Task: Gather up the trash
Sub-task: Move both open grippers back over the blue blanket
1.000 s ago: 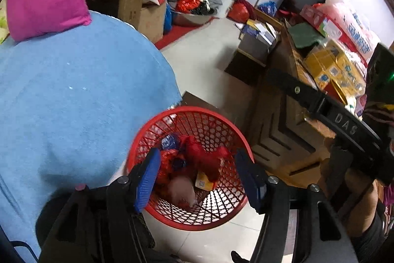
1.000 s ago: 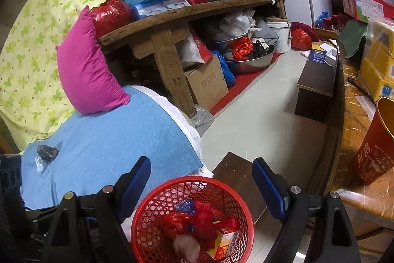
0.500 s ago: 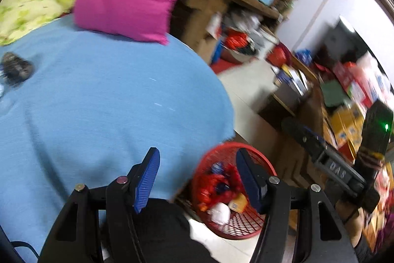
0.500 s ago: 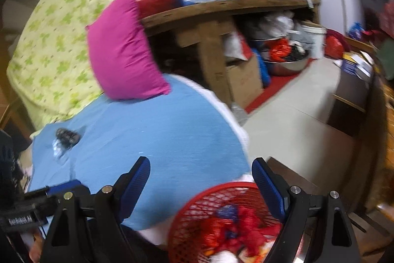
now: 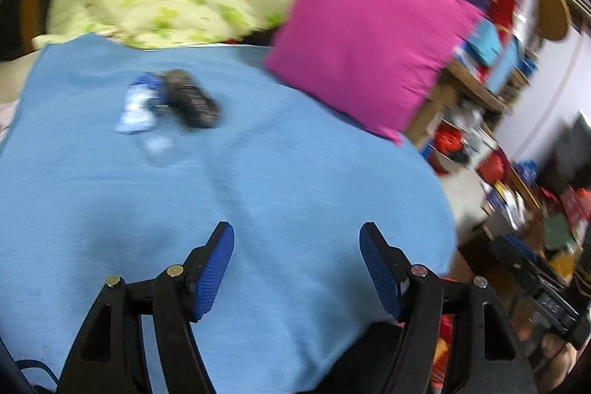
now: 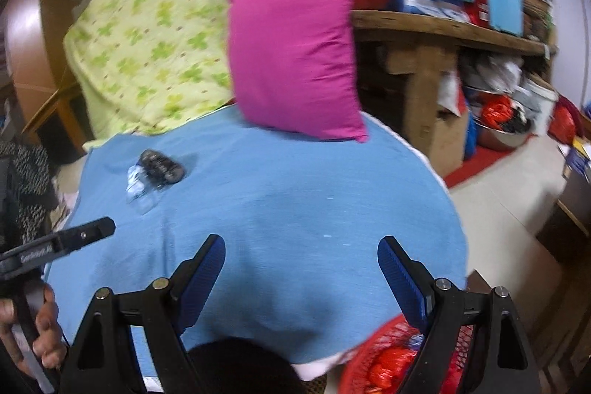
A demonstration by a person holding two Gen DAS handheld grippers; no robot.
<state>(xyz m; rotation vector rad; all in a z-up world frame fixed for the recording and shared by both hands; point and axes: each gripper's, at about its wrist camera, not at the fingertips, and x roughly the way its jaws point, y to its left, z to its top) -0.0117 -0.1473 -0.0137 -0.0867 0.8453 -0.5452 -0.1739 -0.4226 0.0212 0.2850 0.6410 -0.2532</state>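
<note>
2 trash items [image 6: 157, 174] on blue cover [image 6: 295, 202] | 1 red basket [image 6: 384, 360] | left gripper [image 5: 296, 261] fingers opening, empty | right gripper [image 6: 301, 270] fingers apart, empty

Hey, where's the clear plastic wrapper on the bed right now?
The clear wrapper lies on the blue cover, far left in both wrist views, right beside a dark object, left of the pink pillow.

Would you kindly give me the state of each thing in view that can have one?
left gripper: jaws opening, nothing between them.
right gripper: open, empty.
clear wrapper: lying on the blue cloth.
dark crumpled lump: lying beside the wrapper.
red basket: holding trash, at the bed's edge.
</note>
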